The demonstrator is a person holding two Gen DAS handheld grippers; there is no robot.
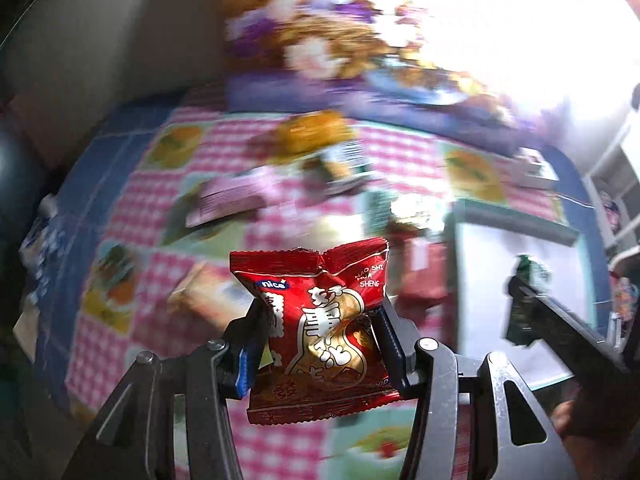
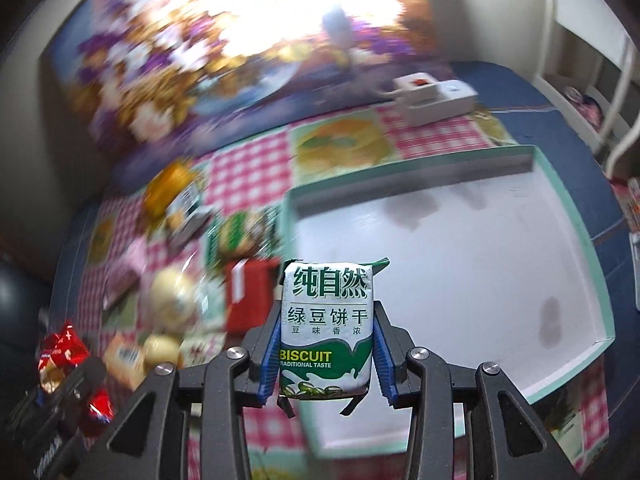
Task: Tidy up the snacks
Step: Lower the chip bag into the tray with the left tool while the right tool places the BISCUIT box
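My left gripper (image 1: 320, 312) is shut on a red snack packet (image 1: 320, 320) with gold lettering, held in the air above the checked tablecloth (image 1: 132, 200). The right gripper (image 2: 326, 328) is shut on a white and green biscuit packet (image 2: 326, 320), which hangs over the near left corner of a shallow white tray with a teal rim (image 2: 600, 320). The tray's white floor shows nothing lying in it. From the left wrist view the right gripper (image 1: 520, 304) shows at the right with its green packet, over the tray (image 1: 516, 228). The left gripper (image 2: 68, 384) with the red packet (image 2: 60, 352) appears at lower left in the right wrist view.
Several loose snacks lie on the cloth left of the tray: a red box (image 2: 248, 296), a green packet (image 2: 240, 236), an orange packet (image 2: 168, 188), a pink packet (image 1: 228, 200) and round pale ones (image 2: 172, 292). A white box (image 2: 432, 96) stands behind the tray. A floral panel (image 2: 180, 64) backs the table.
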